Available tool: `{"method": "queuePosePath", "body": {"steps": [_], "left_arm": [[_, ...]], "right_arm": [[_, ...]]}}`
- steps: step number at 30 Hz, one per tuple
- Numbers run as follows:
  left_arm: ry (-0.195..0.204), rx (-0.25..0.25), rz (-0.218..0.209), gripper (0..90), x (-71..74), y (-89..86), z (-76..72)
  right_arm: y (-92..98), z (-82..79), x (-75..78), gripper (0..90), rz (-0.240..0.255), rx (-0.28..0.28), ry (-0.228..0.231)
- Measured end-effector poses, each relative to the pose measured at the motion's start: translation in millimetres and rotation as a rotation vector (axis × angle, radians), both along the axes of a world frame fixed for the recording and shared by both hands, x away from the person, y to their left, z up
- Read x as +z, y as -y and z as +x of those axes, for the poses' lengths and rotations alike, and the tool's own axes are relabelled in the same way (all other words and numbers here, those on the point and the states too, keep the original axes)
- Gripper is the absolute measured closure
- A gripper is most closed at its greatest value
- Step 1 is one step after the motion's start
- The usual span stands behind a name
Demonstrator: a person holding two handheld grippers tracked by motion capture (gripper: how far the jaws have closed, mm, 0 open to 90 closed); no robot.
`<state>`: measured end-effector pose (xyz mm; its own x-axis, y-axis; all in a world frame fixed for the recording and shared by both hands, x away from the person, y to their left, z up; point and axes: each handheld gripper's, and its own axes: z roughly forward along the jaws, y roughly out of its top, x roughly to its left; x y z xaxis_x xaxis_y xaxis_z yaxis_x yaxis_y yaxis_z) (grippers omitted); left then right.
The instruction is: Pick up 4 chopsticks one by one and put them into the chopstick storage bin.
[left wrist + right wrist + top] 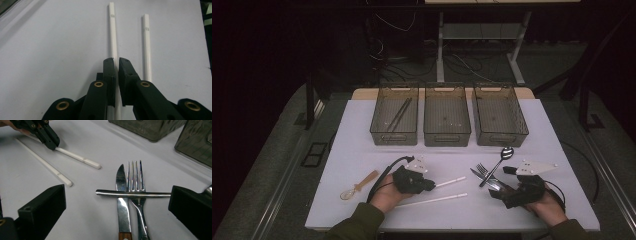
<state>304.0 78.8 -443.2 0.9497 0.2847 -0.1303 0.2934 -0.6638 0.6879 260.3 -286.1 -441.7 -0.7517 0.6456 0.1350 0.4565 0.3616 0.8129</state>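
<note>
Left gripper view, left gripper [116, 62] clamped on one white chopstick [113, 32], second chopstick [147, 45] just beside it on the table [50, 50], right gripper [117, 202] spread wide near the fork [135, 180], well apart from the chopsticks.

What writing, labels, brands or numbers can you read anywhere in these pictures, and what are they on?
No text can be read.
Chopstick held by the left gripper: the upper white chopstick bears a small grey mark near its far end, too small to read.
Second white chopstick: a similar small mark near its end, also unreadable.
Knife, fork, spoon and the three bins: no lettering visible.
</note>
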Motion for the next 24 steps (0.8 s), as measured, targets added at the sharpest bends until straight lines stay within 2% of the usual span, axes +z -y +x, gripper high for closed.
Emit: {"method": "queuePosePath", "body": {"steps": [6,14,20,24], "left_arm": [[-0.018,0.024,-0.009,84.3,3.9,-1.1,0.6],[-0.011,0.047,-0.011,84.4,11.4,-3.7,4.3],[-0.025,0.065,-0.006,84.4,21.2,-4.4,6.0],[-0.027,0.083,-0.02,84.4,28.2,-5.9,7.1]], "right_arm": [[-0.6,0.2,-1.0,1.5,-0.001,0.002,0.0],[-0.9,0.6,-1.5,1.4,-0.003,0.0,-0.004],[-1.9,0.3,-2.6,1.4,0.001,-0.001,-0.006],[-3.4,1.4,-4.2,1.4,0.005,0.002,-0.013]]}}
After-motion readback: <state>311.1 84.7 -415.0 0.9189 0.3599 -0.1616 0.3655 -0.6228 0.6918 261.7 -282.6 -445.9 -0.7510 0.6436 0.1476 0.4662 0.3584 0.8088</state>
